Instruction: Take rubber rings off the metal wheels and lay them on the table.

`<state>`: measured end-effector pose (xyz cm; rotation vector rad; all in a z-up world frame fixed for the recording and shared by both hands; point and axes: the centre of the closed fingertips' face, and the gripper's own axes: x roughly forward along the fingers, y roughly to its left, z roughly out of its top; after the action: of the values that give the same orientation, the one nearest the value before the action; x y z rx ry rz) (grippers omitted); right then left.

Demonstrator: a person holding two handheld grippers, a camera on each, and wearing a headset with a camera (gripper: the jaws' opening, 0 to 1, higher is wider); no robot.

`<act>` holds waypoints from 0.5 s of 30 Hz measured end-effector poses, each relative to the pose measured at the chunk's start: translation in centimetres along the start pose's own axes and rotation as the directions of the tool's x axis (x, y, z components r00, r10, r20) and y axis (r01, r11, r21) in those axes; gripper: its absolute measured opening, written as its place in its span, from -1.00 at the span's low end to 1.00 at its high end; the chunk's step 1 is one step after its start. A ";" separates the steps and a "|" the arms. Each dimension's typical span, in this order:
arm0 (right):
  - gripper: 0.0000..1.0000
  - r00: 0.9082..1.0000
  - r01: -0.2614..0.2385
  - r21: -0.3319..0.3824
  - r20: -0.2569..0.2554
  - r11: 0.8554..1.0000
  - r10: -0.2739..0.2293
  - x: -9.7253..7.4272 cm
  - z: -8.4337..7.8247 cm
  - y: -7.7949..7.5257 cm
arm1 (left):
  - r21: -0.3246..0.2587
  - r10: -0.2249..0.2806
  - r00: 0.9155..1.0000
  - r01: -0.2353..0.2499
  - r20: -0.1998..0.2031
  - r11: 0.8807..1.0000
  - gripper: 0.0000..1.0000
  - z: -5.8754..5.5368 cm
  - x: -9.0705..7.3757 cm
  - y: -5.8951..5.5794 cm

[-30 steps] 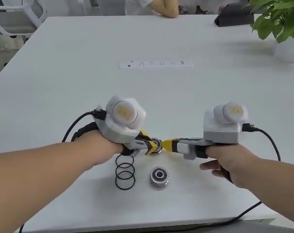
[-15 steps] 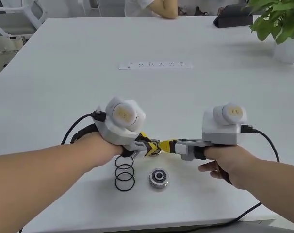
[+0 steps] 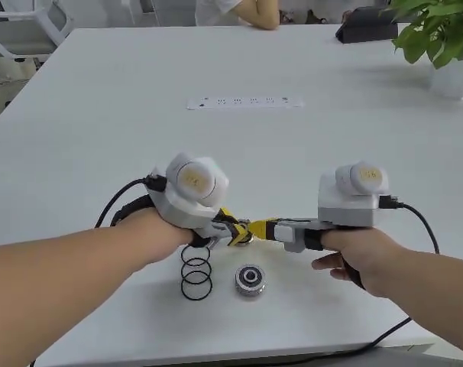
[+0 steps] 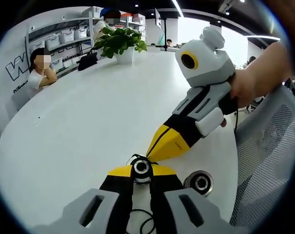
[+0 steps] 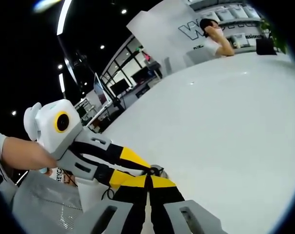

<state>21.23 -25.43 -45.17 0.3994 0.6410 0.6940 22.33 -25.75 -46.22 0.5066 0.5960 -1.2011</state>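
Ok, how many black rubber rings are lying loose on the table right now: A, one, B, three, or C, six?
B: three rubber rings lie in a short row on the table, just beside the metal wheel that neither gripper holds.

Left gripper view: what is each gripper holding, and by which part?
The left gripper clamps a metal wheel by its two sides. The right gripper has its fingers shut at the wheel's upper rim, seemingly pinching its rubber ring.

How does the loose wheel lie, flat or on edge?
Flat. The loose wheel rests on the table with its round face and centre hole turned upward.
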 end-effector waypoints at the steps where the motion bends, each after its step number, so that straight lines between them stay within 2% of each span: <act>1: -1.00 1.000 -0.002 0.000 0.001 1.000 0.002 0.0 0.0 0.0 | 0.000 0.000 1.000 0.000 0.000 1.000 -0.87 0.0 0.0 0.0; 10: -1.00 0.999 -0.034 0.008 0.004 0.999 0.034 -0.1 0.1 0.4 | 0.001 0.000 1.000 0.000 0.001 1.000 -0.87 0.0 0.0 -0.1; 15: -1.00 0.998 -0.058 0.042 0.011 0.997 0.057 -0.2 0.2 0.4 | 0.001 0.000 1.000 0.000 0.001 1.000 -0.87 0.0 0.0 -0.1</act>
<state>21.02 -25.34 -44.73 0.4621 0.6374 0.7337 22.24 -25.75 -46.21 0.5064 0.5948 -1.2013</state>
